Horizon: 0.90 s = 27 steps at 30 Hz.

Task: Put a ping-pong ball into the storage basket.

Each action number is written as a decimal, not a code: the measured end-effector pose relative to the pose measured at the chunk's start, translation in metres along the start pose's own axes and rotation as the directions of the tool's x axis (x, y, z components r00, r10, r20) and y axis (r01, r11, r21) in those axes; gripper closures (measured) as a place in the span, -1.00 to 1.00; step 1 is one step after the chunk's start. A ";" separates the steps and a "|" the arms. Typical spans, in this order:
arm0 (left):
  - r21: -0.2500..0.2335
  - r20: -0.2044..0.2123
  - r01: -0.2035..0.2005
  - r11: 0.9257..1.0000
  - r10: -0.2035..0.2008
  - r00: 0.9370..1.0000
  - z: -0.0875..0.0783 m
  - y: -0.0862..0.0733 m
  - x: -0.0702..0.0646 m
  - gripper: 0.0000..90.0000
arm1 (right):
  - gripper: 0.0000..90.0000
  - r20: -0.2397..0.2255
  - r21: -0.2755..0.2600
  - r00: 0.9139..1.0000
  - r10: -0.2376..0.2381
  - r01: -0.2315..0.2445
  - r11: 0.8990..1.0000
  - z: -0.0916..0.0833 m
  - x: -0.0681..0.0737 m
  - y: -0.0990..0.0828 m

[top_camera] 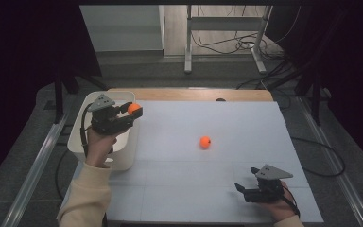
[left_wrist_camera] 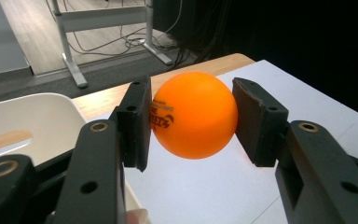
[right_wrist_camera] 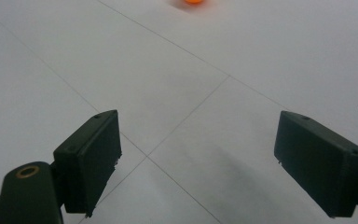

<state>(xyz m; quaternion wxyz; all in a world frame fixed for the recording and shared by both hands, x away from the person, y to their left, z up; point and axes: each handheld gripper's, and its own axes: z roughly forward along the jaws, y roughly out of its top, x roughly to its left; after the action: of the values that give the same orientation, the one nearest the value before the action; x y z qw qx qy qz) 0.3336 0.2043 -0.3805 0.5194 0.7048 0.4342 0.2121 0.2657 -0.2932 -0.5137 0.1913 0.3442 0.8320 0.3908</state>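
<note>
Left gripper (top_camera: 133, 112) clenched on an orange ball (top_camera: 133, 108) just past the white bin's (top_camera: 123, 156) right rim, not yet over its hollow; right gripper (top_camera: 246, 182) gapes empty, far across from the bin.

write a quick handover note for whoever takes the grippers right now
Left gripper: shut on an orange ball, held at the right edge of the white bin.
Right gripper: open, nothing between its jaws, low over the white table near the front right.
Second ball: loose mid-table.
Done: first ball picked up.
Left: probably drop it in the bin, then fetch the second ball.
</note>
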 end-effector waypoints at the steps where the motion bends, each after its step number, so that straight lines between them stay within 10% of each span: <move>1: 0.000 -0.004 0.002 1.000 -0.002 1.000 -0.001 0.000 0.001 0.12 | -0.66 0.000 0.000 1.000 0.000 0.000 1.000 0.000 0.000 0.000; 27: 0.021 -0.168 0.040 0.999 -0.036 0.985 -0.018 -0.007 0.037 0.12 | -0.66 0.006 -0.002 1.000 0.004 -0.004 1.000 0.000 0.000 0.000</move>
<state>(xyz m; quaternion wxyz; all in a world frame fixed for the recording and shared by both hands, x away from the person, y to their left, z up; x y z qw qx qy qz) 0.3374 0.2458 -0.3859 0.4765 0.6823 0.4920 0.2556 0.2658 -0.2934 -0.5131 0.1933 0.3469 0.8303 0.3910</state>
